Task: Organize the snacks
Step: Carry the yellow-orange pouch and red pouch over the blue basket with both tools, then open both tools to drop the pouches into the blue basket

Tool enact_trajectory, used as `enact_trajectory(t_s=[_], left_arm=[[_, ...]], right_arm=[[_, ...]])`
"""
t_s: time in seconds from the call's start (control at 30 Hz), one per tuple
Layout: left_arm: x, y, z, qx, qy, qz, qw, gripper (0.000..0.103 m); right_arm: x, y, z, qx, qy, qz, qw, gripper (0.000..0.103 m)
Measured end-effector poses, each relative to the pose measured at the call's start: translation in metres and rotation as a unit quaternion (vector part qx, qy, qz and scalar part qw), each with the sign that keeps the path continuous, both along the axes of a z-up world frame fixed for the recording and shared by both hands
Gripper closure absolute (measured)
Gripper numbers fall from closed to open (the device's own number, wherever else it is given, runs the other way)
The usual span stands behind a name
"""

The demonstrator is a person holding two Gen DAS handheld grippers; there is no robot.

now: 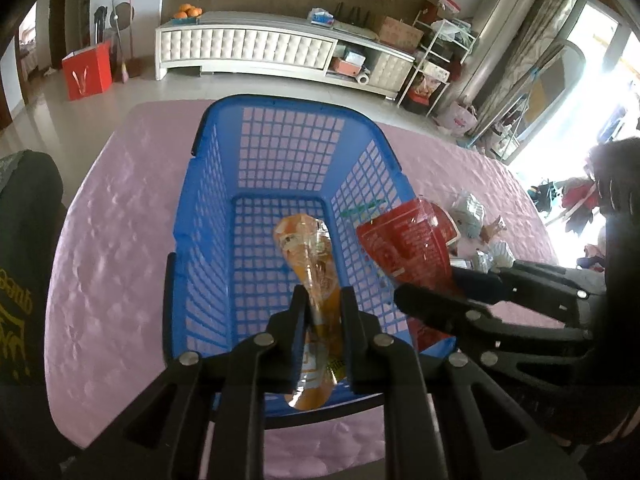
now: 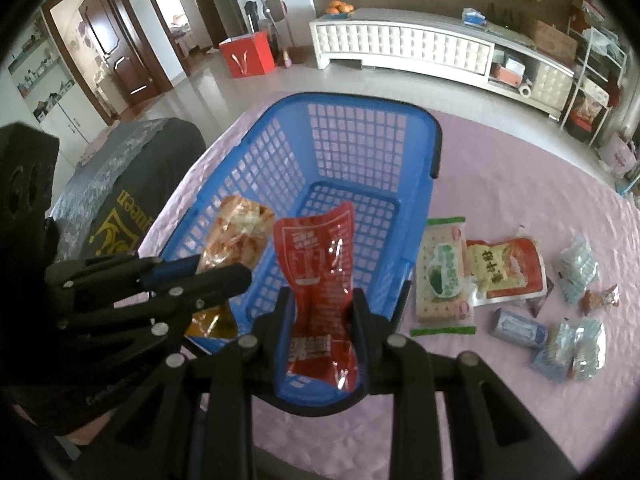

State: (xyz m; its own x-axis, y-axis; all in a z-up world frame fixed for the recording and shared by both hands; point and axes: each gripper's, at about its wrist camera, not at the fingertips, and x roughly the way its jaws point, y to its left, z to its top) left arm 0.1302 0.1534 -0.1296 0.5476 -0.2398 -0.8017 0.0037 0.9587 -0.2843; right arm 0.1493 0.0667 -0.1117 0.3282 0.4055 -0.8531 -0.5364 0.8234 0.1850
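Left claw (image 1: 323,312) clamped on an orange snack packet (image 1: 310,268), packet pinched between both fingers, its far end reaching over the blue plastic basket (image 1: 208,184). Right claw (image 2: 322,312) clamped on a red snack pouch (image 2: 320,272), crumpled, held above the basket's near rim. Both claws sit side by side at the near end of the basket; the right one shows at right in the left wrist view (image 1: 452,288), the left one at left in the right wrist view (image 2: 216,272). The basket stands on the bench (image 2: 500,184) under a pink cloth, its floor bare lattice. Right of the basket, on the cloth: green-and-white cracker pack (image 2: 442,272) just beside the basket wall, red-and-yellow packet (image 2: 506,268) overlapping it, then small blue-white wrapped snacks (image 2: 568,344) scattered further right. White cabinet (image 2: 400,46) along the far wall, red box (image 2: 250,56) on the floor.
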Motion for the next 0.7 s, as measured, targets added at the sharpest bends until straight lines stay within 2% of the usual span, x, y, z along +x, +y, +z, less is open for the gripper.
enact_trajectory(t_s=[0.13, 0.23, 0.3, 0.37, 0.4, 0.47, 0.53, 0.6, 0.7], left_arm=[[0.001, -0.001, 0.001, 0.003, 0.008, 0.005, 0.9999, 0.075], [-0.001, 0.003, 0.001, 0.009, 0.012, 0.012, 0.9998, 0.067], [-0.005, 0.006, 0.002, 0.005, 0.014, 0.016, 0.9998, 0.067], [-0.009, 0.008, 0.004, 0.005, 0.013, 0.021, 0.9997, 0.063], [-0.011, 0.008, 0.006, 0.002, 0.011, 0.021, 0.9997, 0.060], [-0.014, 0.007, 0.009, -0.001, 0.011, 0.020, 0.9997, 0.058], [-0.017, 0.002, 0.012, 0.012, 0.012, 0.012, 0.9998, 0.051], [-0.021, -0.002, 0.016, 0.029, 0.008, 0.015, 0.9994, 0.051], [-0.023, -0.005, 0.025, 0.030, 0.005, 0.017, 0.9994, 0.051]], right_arm=[[-0.001, -0.001, -0.001, -0.011, 0.001, -0.002, 1.000, 0.069], [-0.001, -0.005, -0.001, -0.010, 0.003, -0.002, 1.000, 0.061], [-0.001, -0.008, 0.001, -0.003, 0.006, -0.004, 1.000, 0.038], [-0.002, -0.012, 0.006, -0.015, -0.011, -0.011, 1.000, 0.024], [-0.004, -0.014, 0.008, -0.016, -0.018, -0.013, 1.000, 0.022], [-0.006, -0.020, 0.012, -0.005, -0.017, -0.010, 1.000, 0.020], [-0.009, -0.025, 0.017, -0.001, -0.022, -0.015, 1.000, 0.020], [-0.012, -0.031, 0.022, -0.001, -0.032, -0.023, 0.999, 0.020], [-0.014, -0.036, 0.029, 0.004, -0.036, -0.026, 0.999, 0.020]])
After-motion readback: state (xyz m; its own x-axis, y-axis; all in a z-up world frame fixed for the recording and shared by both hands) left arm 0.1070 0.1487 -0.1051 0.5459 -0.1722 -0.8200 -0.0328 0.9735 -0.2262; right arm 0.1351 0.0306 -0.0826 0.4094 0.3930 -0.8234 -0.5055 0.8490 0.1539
